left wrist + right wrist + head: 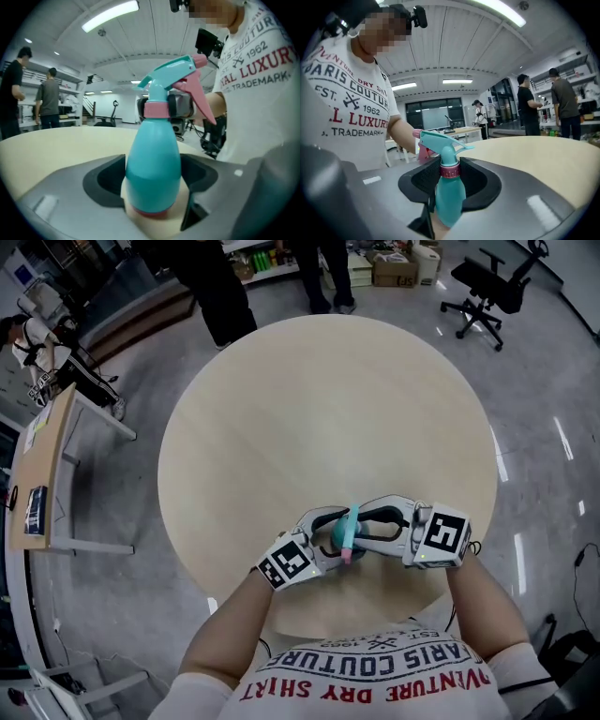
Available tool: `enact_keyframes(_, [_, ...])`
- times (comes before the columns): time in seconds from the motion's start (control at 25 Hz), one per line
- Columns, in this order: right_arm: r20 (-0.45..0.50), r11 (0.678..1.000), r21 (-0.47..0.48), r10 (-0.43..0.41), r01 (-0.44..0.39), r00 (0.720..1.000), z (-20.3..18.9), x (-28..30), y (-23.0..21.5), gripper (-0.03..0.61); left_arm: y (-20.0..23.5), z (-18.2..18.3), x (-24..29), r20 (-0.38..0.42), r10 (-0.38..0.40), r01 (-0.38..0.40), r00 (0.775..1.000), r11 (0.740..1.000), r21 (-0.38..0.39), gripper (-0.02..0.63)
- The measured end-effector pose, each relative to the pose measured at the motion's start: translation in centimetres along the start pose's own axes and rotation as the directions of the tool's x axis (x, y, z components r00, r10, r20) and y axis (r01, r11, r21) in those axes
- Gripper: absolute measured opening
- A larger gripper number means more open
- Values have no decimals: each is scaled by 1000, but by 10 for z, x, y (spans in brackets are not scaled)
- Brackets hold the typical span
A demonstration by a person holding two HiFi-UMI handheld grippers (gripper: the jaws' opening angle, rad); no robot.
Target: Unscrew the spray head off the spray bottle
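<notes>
My left hand-held gripper point(152, 180) pinches the spray bottle point(152, 150) at its belly, probably light and slick. My right hand-held gripper point(449, 177) clamps the pink collar point(450, 171) under the spray head point(439, 142), the grippiest spot.

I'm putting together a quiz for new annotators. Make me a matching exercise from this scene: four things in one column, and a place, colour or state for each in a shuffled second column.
1. left gripper
2. right gripper
3. trigger
4. office chair

A. black, on the floor beyond the table
B. shut on the pink collar
C. pink, hanging from the teal spray head
D. shut on the spray bottle at its teal body

Pairs: 1-D, 2-B, 3-C, 4-A
</notes>
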State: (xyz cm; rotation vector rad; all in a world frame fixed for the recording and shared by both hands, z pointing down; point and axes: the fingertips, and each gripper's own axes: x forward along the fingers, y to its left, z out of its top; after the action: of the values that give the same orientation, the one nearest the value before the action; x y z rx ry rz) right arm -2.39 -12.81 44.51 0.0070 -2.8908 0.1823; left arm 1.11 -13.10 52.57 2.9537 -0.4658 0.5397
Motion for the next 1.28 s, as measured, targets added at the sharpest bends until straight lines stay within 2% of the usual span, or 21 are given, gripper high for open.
enact_keyframes(0.08, [3,997,23,74,-74,997,1,-1,2,127,-4,1,1,-39,-87,88,995,996,21,355])
enact_keyframes(0.16, [-1,994,16,106,-106,994,3,-2,1,127,-4,2,2,-58,-127,129,990,991,31,354])
enact_keyframes(0.32, [-18,991,-57,124,-124,992,1,1,-3,127,1,-1,1,-38,-124,125,992,992,15,356])
enact_keyframes(0.6, [16,993,-15,117,-117,993,2,3,-3,127,4,-1,-1,-20,-99,99,995,995,-19,356])
enact_keyframes(0.88, [11,999,33,-2,2,1000,3,-2,-7,175,7,-1,-1,-6,-2,2,1000,999,-44,356])
enact_keyframes(1.04, [26,996,67,-62,60,998,0,-17,-7,218,13,-2,-2,-12,87,-88,996,994,-68,356])
enact_keyframes(1.12, [46,991,84,-105,101,993,-1,-26,-1,246,16,-3,-2,-21,158,-159,987,983,-87,356])
enact_keyframes(1.2, [80,981,91,-180,172,980,0,-33,5,289,20,-4,-3,-24,244,-245,970,962,-118,356])
enact_keyframes(1.28, [132,953,98,-299,287,945,2,-36,8,304,23,-5,-5,-22,330,-329,944,931,-157,356])
